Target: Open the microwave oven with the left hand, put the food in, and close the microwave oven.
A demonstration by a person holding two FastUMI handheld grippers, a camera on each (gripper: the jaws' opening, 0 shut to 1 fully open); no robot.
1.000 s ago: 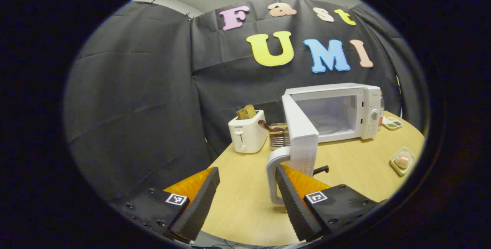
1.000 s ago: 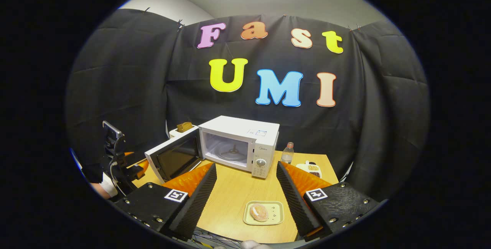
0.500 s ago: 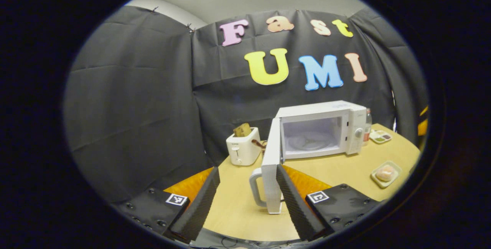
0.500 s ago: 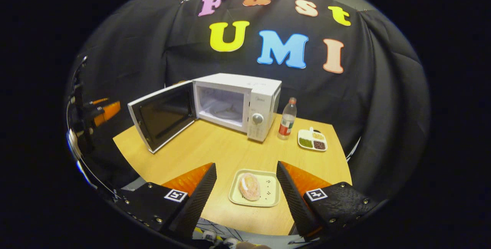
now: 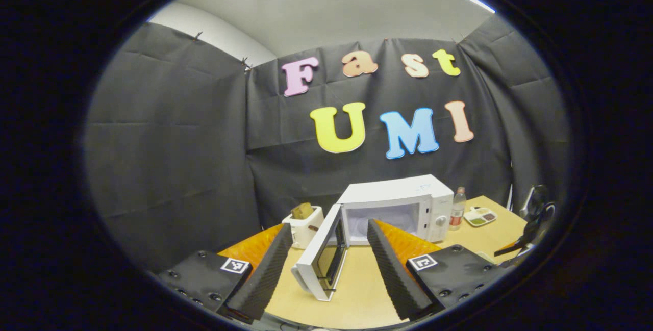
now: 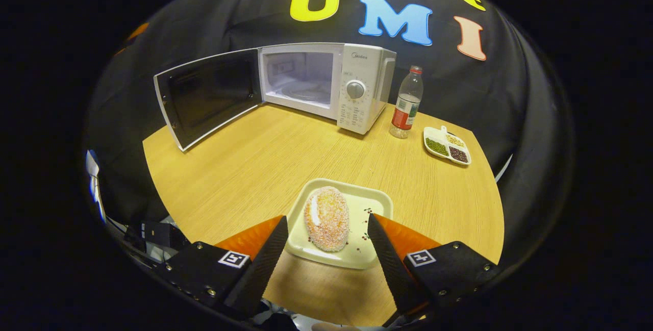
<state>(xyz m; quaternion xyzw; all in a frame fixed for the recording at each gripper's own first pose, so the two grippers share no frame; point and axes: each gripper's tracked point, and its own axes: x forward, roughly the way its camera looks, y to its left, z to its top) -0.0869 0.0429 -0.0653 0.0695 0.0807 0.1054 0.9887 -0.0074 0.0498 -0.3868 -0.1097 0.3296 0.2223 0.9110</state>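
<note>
**Door open, the right tongs come at the plate of food**

The microwave [image 6: 326, 83] stands at the back of the tabletop [image 6: 245, 168] with its door [image 6: 206, 94] swung wide to the side, so the step in hand looks to be picking up the food. The roll [image 6: 327, 217] lies on a pale plate [image 6: 375, 203] near the front edge, and the right tongs [image 6: 326, 247] hover over it, spread wide, one finger on either side of the plate, holding nothing. To do this well, I'd grip the plate by its rim, not the soft roll, keep it level, and carry it straight to the turntable, clear of the door's edge. The left tongs [image 5: 326, 259] hang back from the tabletop, also spread and empty, with the open door seen between their fingers; they should stay out of the path until it's time to close up.

Counted: one microwave, one roll on one plate, one bottle [image 6: 406, 102], one divided dish [image 6: 447, 146] with three fillings, and one toaster [image 5: 304, 225].
</note>
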